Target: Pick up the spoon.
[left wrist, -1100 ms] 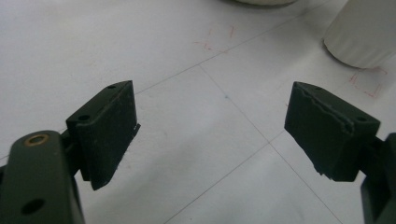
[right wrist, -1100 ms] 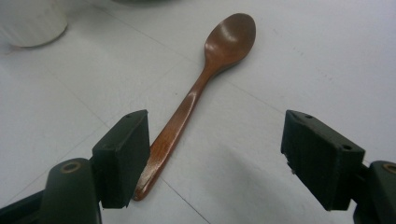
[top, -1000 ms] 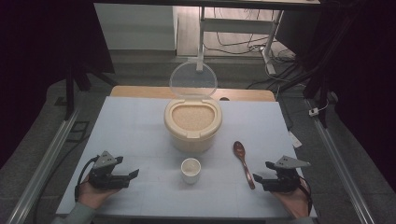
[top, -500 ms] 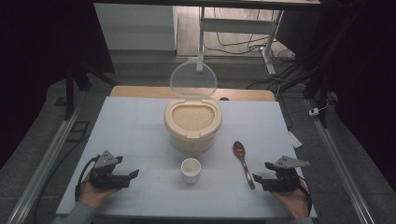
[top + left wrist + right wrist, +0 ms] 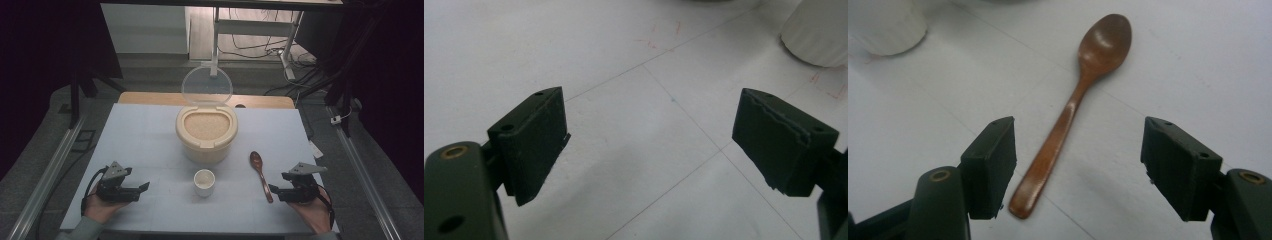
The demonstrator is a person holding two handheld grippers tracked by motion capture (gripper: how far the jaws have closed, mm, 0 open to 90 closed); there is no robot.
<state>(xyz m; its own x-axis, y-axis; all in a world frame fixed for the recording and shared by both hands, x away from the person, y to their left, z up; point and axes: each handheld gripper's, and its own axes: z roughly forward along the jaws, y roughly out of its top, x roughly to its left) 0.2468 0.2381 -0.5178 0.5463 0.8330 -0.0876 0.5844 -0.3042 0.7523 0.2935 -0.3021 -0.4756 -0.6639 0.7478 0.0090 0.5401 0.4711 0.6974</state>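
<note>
High view showed the wooden spoon [image 5: 260, 171] lying right of the small white cup [image 5: 204, 181], near the open rice container [image 5: 205, 131]. Left gripper view had the left gripper [image 5: 649, 145] spread over bare table. Right gripper view had the right gripper [image 5: 1080, 165] spread around the spoon's handle; closing there seemed the next move.

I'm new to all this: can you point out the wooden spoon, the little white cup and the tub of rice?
wooden spoon [image 5: 1100, 40]: right gripper view, on its bowl.
white cup [image 5: 204, 182]: high view, on its rim.
tub of rice [image 5: 205, 148]: high view, on its front wall.
</note>
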